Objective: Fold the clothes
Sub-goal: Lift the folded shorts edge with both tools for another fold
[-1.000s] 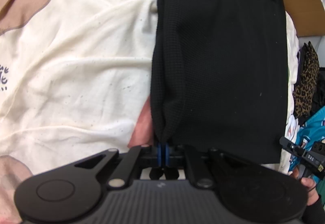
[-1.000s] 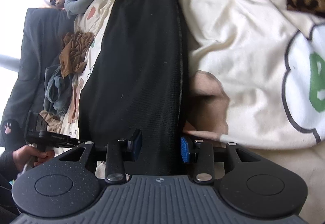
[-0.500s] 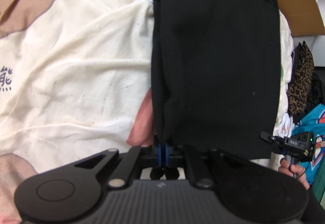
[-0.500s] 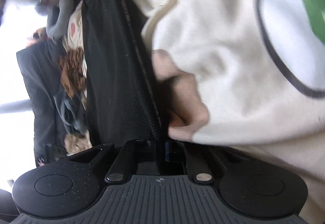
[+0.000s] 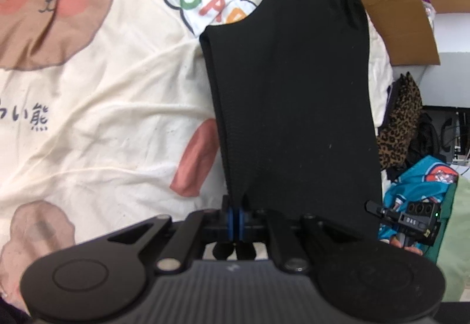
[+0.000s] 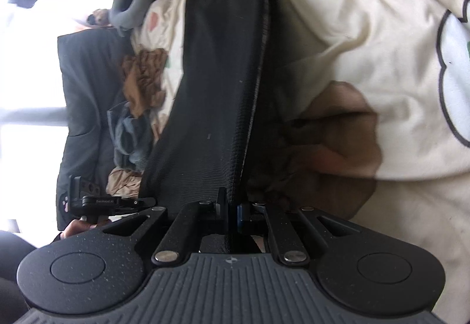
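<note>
A black knitted garment (image 5: 293, 106) is folded lengthwise and stretches away from me over a cream bedsheet (image 5: 102, 118) with bear prints. My left gripper (image 5: 235, 217) is shut on its near left corner. My right gripper (image 6: 232, 211) is shut on the garment's (image 6: 217, 95) near edge at its other corner. The near end is lifted off the sheet between both grippers. The right gripper also shows at the right edge of the left wrist view (image 5: 411, 218), and the left gripper shows in the right wrist view (image 6: 97, 202).
A leopard-print cloth (image 5: 399, 124) and a teal garment (image 5: 420, 177) lie right of the bed. A cardboard box (image 5: 390, 1) stands at the far right. Brown and blue-grey clothes (image 6: 138, 106) are piled by a dark jacket (image 6: 85, 106).
My right gripper, open around the garment edge a second ago, has shut on it. Both grippers have lifted the near end, and more of the sheet shows.
</note>
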